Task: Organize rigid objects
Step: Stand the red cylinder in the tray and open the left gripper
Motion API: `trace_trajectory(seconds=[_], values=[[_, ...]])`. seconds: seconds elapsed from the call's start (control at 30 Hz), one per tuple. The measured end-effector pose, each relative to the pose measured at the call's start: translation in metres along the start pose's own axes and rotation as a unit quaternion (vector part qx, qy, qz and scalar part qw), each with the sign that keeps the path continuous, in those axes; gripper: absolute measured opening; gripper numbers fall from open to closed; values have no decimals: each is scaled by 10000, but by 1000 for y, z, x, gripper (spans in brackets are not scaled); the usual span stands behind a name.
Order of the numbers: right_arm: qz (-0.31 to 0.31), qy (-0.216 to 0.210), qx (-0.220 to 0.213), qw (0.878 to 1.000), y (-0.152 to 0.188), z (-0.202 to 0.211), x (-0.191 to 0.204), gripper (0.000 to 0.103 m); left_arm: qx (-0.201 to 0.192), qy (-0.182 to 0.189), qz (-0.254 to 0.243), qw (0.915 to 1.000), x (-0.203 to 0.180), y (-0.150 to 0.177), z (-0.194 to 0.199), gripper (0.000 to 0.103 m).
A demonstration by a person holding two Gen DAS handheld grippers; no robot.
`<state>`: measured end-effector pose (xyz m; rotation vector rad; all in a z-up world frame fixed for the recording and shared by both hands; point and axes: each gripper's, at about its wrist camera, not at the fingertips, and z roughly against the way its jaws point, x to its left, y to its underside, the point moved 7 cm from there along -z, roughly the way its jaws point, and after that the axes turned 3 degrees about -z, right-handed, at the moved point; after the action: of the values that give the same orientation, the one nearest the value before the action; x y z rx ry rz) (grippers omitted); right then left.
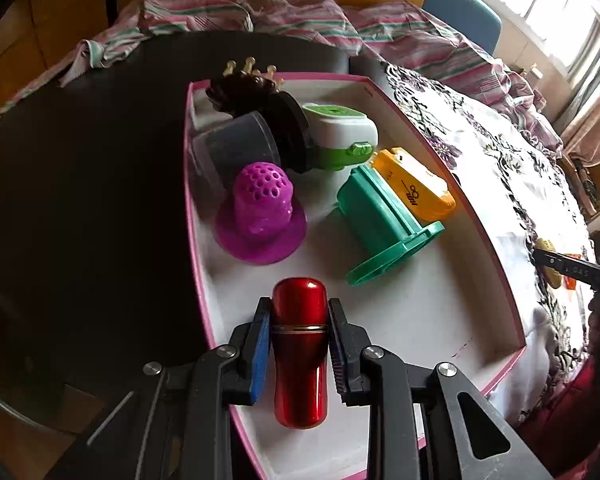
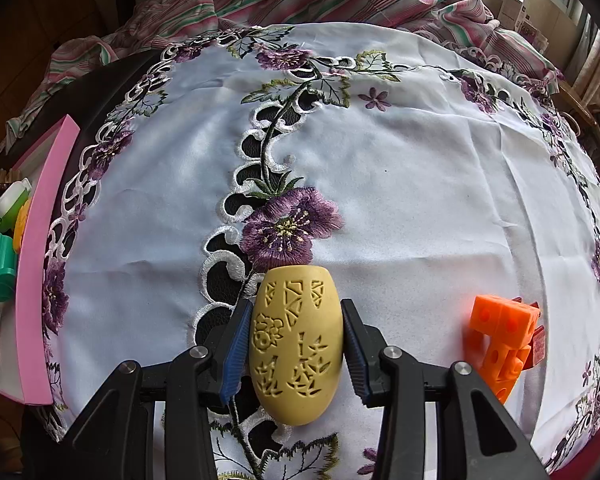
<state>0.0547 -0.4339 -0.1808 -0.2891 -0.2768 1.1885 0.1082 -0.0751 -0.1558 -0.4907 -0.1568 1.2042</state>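
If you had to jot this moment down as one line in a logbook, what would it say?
left claw: around red metal capsule over pink-rimmed box | right claw: around carved yellow egg-shaped piece on embroidered cloth | orange block toy: on cloth

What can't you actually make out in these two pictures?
- Left wrist view: the dark brush at the far end of the pink-edged box is half hidden by the grey cup.
- Left wrist view: the right gripper is cut off by the picture's edge.
- Right wrist view: the orange block toy is partly behind the gripper's arm.
- Right wrist view: the box's contents are mostly cut off at the left edge.
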Motion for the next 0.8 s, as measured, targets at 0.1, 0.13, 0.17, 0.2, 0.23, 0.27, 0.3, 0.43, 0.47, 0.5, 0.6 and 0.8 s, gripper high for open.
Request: trace_trajectory(seconds=[0.1, 0.13, 0.17, 0.2, 0.23, 0.27, 0.3, 0.43, 0.47, 0.5, 0.6, 0.8], values=[[5, 6, -2, 10000, 0, 0, 0, 43, -129, -89, 43, 9999, 2, 1, 4, 30], [6, 5, -1, 10000, 0, 0, 0, 43, -166, -125, 54, 9998, 3, 1, 6, 30], [5, 5, -2, 10000, 0, 0, 0, 43, -195, -163, 55, 9997, 4, 1, 8, 30], [5, 5, -1, 10000, 0, 0, 0, 43, -227, -190, 55, 9995, 5, 1, 9, 30], [7, 7, -1, 10000, 0, 0, 0, 43, -270, -219, 39, 9994, 5, 0, 11, 30], [7, 8, -1, 10000, 0, 0, 0, 43, -324, -293, -11, 9990, 4, 0, 14, 30], [6, 7, -1, 10000, 0, 0, 0, 43, -368, -369, -54, 9986, 4, -1, 15, 30], [-5, 7, -4, 10000, 0, 1, -1, 43, -539, -660, -178, 9962, 6, -2, 21, 30], [-5, 4, -3, 10000, 0, 1, 0, 43, -604, -728, -213, 9953, 5, -2, 24, 30], [-8, 1, -2, 10000, 0, 1, 0, 43, -649, -750, -220, 9948, 4, -3, 27, 30], [-4, 6, -5, 10000, 0, 1, 0, 43, -794, -779, -165, 9937, 2, -5, 35, 31], [10, 17, -14, 10000, 0, 1, 0, 43, -920, -791, -130, 9925, 2, -1, 52, 31]])
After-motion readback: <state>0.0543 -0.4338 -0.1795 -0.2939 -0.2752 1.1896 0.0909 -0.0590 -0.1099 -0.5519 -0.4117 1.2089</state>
